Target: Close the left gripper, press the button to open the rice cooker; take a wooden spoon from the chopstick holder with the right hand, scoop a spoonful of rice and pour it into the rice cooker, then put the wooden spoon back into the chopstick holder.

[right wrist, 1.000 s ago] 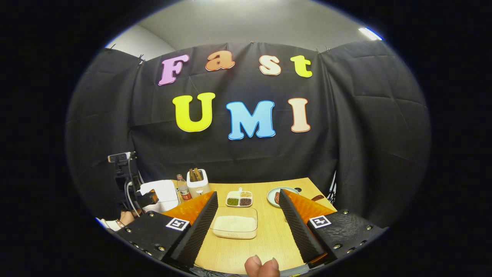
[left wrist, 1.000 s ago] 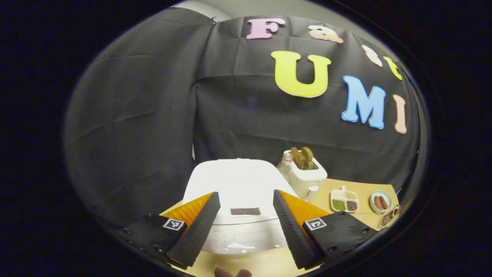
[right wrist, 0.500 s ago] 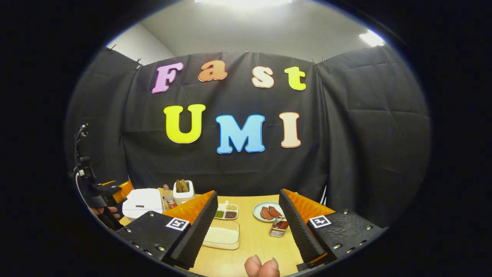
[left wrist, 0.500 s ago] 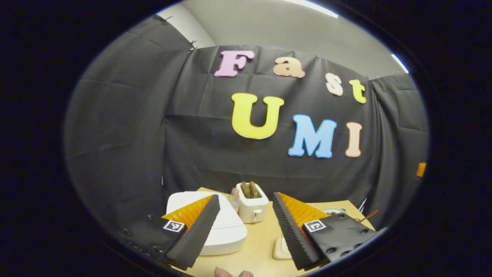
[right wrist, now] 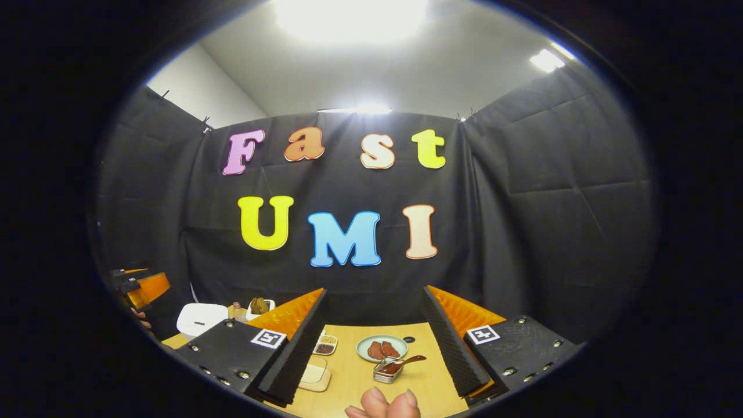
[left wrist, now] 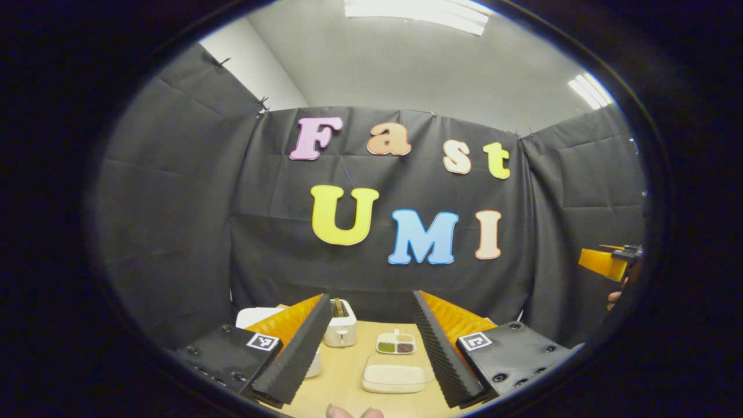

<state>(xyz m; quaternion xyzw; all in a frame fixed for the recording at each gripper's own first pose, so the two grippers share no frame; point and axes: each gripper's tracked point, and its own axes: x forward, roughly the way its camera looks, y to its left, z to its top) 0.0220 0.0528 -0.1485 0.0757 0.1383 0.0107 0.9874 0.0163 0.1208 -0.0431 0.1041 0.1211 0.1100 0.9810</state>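
In the left gripper view we see the left gripper [left wrist: 368, 348] with its jaws wide apart and nothing between them, held above the near edge of the bench [left wrist: 342, 371]. Between its fingers lies a clear tray of white rice [left wrist: 393, 378], and beyond that a small divided dish of grains [left wrist: 396, 344]. Toward the far left corner of the bench stands the white chopstick holder [left wrist: 340, 330] with wooden utensils upright in it, and just left of it the white rice cooker [left wrist: 252, 317], partly hidden behind the left finger, lid down. In the right gripper view the right gripper [right wrist: 374, 348] also has its jaws spread and empty. Between its fingers sit a plate of meat [right wrist: 381, 348] and a small glass container with a spoon in it [right wrist: 390, 369]. At the left edge the other gripper and the holding hand [right wrist: 139, 314] show.
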